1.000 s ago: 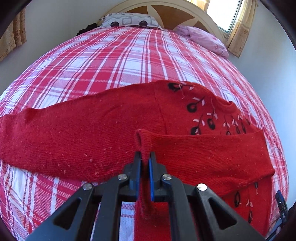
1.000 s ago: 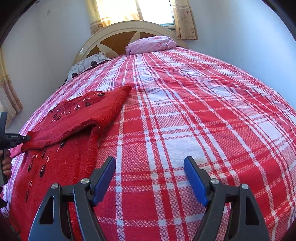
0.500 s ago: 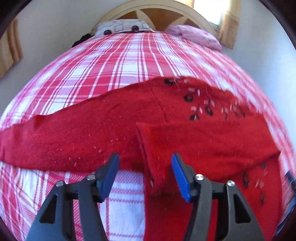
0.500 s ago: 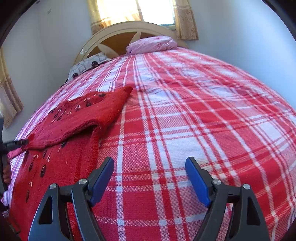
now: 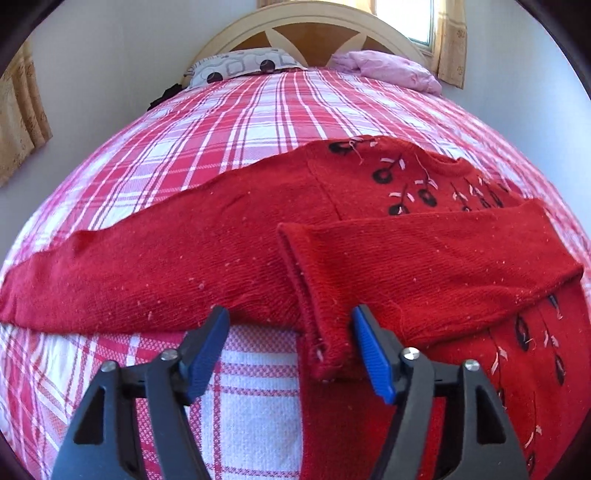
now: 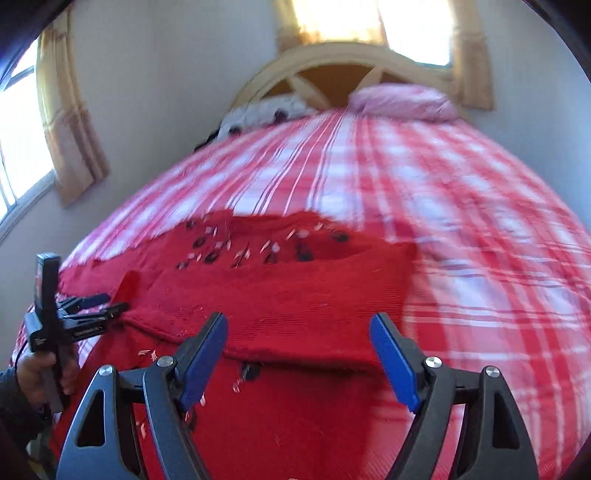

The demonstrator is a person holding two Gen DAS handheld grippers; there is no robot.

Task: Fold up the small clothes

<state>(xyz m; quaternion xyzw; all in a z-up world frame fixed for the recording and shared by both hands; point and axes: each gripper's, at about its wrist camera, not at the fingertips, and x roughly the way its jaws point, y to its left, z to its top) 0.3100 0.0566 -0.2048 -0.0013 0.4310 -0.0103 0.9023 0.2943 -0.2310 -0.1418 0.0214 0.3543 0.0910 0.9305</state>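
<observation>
A small red knit sweater with black and white flower marks lies flat on the plaid bed. Its right sleeve is folded across the body, the cuff lying between my left fingers. My left gripper is open, holding nothing, just above the cuff. The other sleeve stretches out to the left. In the right wrist view the sweater is blurred; my right gripper is open and empty above the folded sleeve. The left gripper shows there at the left, in a hand.
The bed carries a red and white plaid cover. A patterned pillow and a pink pillow lie by the headboard. White walls and curtained windows close in both sides.
My left gripper opened and let go of the sleeve cuff, then pulled back slightly. My right gripper swung left from the bare plaid cover to over the sweater.
</observation>
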